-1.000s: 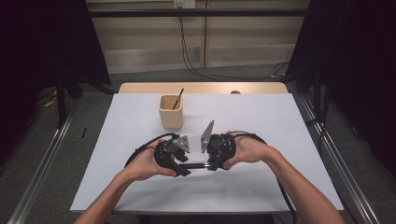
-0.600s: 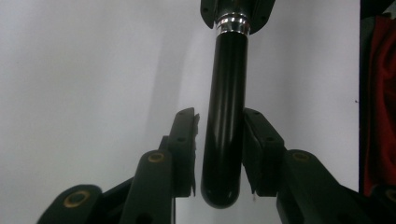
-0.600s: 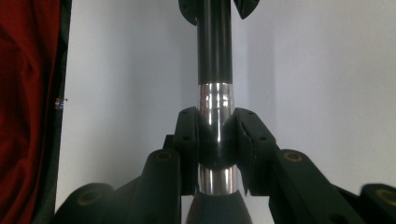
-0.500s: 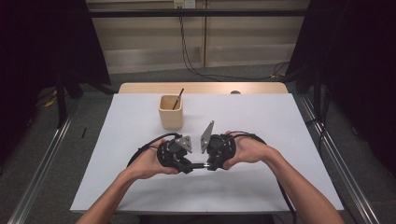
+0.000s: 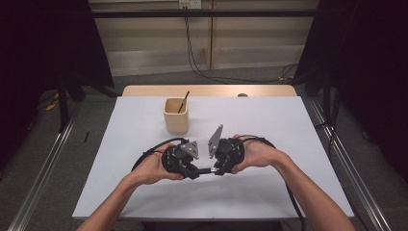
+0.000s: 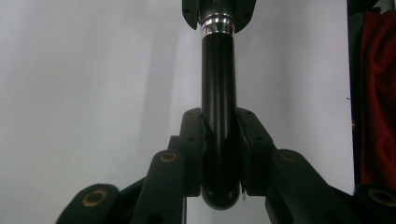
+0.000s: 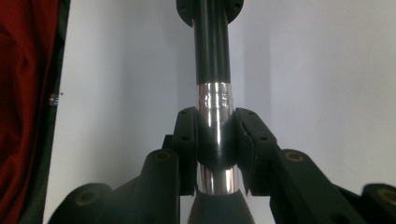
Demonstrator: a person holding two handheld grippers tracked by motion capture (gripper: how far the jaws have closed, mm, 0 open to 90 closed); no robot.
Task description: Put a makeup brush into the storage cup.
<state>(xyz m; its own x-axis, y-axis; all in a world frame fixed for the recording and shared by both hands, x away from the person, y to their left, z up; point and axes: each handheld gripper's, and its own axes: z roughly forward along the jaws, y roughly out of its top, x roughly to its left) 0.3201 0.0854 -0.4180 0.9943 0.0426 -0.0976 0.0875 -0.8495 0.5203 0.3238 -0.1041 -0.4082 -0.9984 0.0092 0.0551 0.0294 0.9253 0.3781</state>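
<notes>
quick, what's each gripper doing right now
left gripper: jaws just closed, now shut on the black end of the pen.
right gripper: shut on the pen's silver end.

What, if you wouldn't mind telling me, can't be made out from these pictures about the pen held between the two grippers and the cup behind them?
- Pen: in the high view, too small and mostly covered by both grippers.
- Its silver end: in the right gripper view, cut off by the bottom edge, between the closed jaws.
- Cup: its inside is hidden by its own wall in the high view.
- Stick in the cup: too thin to identify.
</notes>
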